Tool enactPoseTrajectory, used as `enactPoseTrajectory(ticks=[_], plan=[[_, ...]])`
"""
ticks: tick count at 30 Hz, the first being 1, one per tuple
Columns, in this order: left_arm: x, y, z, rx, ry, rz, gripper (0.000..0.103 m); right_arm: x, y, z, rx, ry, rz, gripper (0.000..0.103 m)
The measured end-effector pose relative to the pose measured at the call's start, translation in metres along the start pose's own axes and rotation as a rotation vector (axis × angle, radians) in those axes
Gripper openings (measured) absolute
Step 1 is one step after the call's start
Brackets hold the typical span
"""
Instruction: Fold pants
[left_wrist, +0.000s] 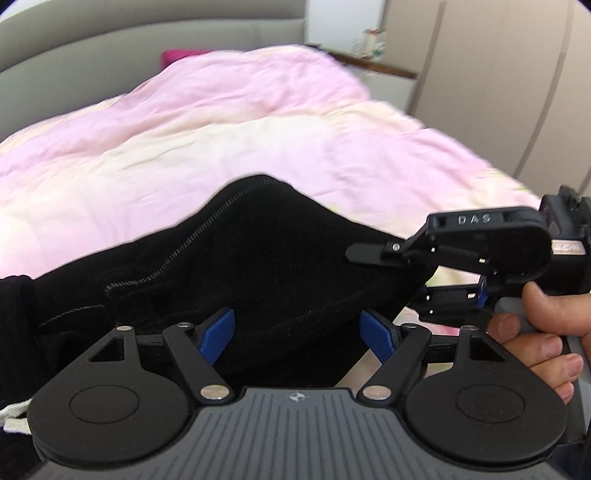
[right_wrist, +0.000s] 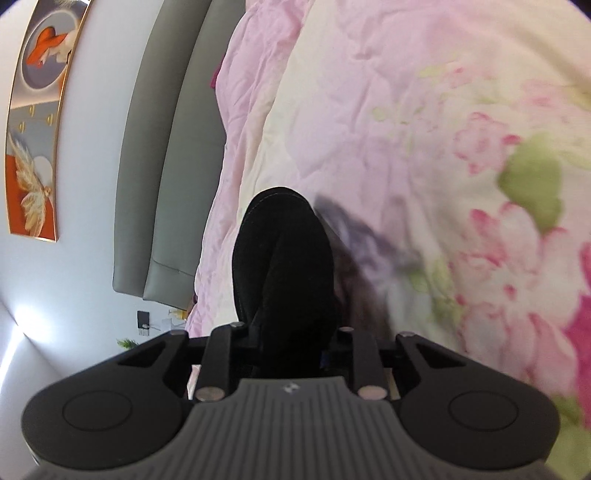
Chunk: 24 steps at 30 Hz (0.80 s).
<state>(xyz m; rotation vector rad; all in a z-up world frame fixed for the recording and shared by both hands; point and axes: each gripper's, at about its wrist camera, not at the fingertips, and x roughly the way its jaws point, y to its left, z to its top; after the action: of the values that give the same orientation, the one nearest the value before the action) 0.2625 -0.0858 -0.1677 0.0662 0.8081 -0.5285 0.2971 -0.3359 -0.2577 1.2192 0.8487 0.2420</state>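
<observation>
- Left gripper (left_wrist: 297, 334): your jaws stand apart, pants (left_wrist: 258, 258) between them.
- Right gripper (right_wrist: 291, 343), at 3 o'clock: clamped on pants above the bedspread (left_wrist: 184, 147).

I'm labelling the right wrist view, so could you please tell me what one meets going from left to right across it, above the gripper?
Painting → grey headboard → black pants → floral quilt.
</observation>
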Motion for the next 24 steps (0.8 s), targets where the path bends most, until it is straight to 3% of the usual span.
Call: enactPoseTrajectory(ticks=[5,8,10,12,14,17,20,24], plan=[[-0.024,-0.028,-0.008,0.012,-0.057,-0.092,0.091,-0.074,-0.006,-0.023,-0.047,-0.093,-0.032,0.020],[-0.018,-0.035,-0.005,0.013,-0.065,-0.085,0.096,-0.103,-0.018,-0.033,-0.011,-0.143,-0.060,0.020],[0.007,-0.036,0.003,-0.015,-0.001,0.001,0.096,-0.105,-0.028,-0.035,0.032,-0.122,-0.096,0.022],[0.041,-0.032,0.007,-0.109,0.109,0.099,0.084,-0.099,-0.034,-0.037,0.055,-0.091,-0.139,0.024],[0.066,-0.021,0.003,-0.194,0.181,0.111,0.080,-0.100,-0.035,-0.041,0.035,-0.091,-0.181,0.027],[0.078,-0.012,-0.004,-0.237,0.168,0.096,0.081,-0.098,-0.036,-0.045,0.024,-0.096,-0.223,0.036],[0.084,-0.009,-0.005,-0.254,0.167,0.077,0.085,-0.098,-0.048,-0.044,0.075,-0.146,-0.272,0.063],[0.087,0.005,-0.007,-0.336,0.147,0.022,0.087,-0.094,-0.060,-0.042,0.138,-0.181,-0.243,0.066]])
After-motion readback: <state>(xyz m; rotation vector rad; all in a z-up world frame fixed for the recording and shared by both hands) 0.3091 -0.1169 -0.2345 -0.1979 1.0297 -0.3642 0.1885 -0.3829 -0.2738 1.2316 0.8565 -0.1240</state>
